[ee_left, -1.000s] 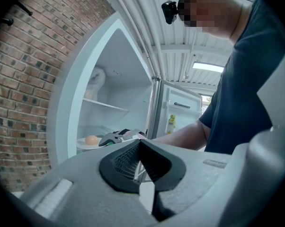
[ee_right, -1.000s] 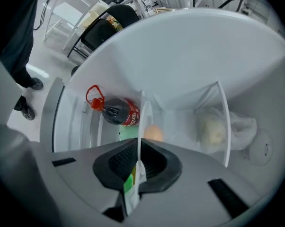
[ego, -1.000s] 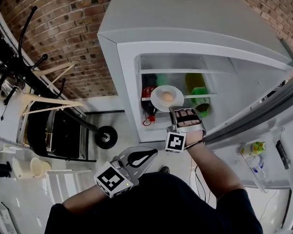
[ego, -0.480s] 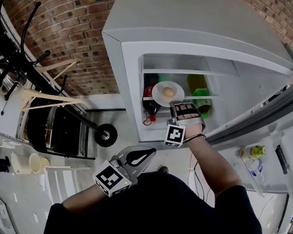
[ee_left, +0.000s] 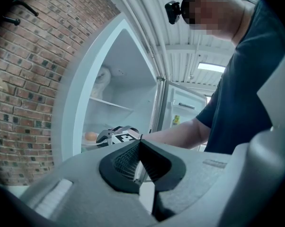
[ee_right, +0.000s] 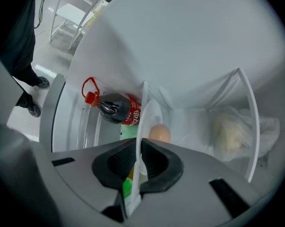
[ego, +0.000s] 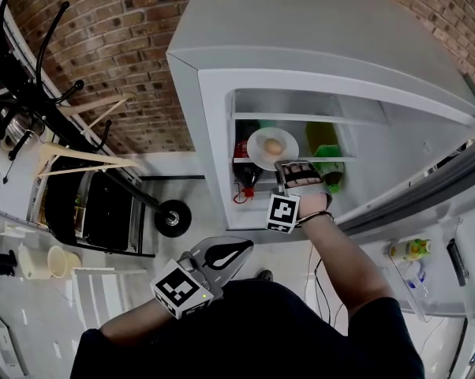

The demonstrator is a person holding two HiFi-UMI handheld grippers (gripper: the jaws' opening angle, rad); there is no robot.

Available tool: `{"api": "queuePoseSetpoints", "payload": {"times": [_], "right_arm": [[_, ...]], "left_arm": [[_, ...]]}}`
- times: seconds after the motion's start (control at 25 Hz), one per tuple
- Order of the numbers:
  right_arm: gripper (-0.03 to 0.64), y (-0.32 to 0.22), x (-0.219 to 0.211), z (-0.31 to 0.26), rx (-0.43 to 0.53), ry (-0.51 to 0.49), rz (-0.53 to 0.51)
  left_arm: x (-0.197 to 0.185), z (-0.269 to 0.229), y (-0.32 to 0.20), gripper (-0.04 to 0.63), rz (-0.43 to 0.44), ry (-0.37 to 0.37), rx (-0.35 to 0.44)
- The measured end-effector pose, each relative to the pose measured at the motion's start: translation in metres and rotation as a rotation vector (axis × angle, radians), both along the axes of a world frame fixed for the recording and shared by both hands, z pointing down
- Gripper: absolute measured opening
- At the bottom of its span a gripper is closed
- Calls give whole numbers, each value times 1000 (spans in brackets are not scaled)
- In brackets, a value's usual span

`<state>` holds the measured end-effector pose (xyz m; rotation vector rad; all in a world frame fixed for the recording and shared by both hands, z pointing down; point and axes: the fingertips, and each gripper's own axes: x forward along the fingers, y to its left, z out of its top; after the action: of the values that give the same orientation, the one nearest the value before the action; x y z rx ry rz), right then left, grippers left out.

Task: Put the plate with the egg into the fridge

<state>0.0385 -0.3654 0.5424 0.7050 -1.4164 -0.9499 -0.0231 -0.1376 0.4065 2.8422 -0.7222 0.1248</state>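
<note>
I have the right gripper (ee_right: 138,148) reached into the open white fridge (ego: 340,46). It holds the white round plate (ee_right: 149,115) by its near rim, with the pale brown egg (ee_right: 159,132) lying on it. The jaws are opening at this moment. The thin rim stands between the black ribbed pads, and they look close against it on both sides.

The plate is at the level of the clear middle shelf (ego: 344,158), near its front edge. I cannot tell if its whole base sits on the shelf.

A dark cola bottle with a red cap (ee_right: 116,113) lies just beside the plate on one side. A green bottle (ego: 326,160) is on the other side, and a pale plastic bag (ee_right: 232,131) rests deeper in.

The left gripper (ee_left: 138,148) hangs low in front of my body. Its jaws are pressed together with nothing between them.

My judgement of the risks:
- If the plate overhangs the front edge, the release can let it tip and fall out.
- Any tilt can make the egg roll off, because nothing keeps it in place.
- If I pull back before the pads are free, I can drag the plate with me.
- A push to the side can knock the cola bottle.
</note>
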Motion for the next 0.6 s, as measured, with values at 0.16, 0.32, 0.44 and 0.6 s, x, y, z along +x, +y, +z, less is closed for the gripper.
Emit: {"api": "queuePoseSetpoints", "payload": {"times": [0.16,0.32,0.44,0.6], "right_arm": [[43,-2,1,6,-26,10,2],[46,-5,2,7,-36,16,6],[49,-8,2,8,-48,30,11],[51,-13,2,10,-58,49,19]], "left_arm": [[-1,3,0,0,-1,-10,-5],[1,1,1,0,0,-3,-11],[0,2,0,0,-2,-2,-12],[-2,5,-1,0,-6,-6,-15]]}}
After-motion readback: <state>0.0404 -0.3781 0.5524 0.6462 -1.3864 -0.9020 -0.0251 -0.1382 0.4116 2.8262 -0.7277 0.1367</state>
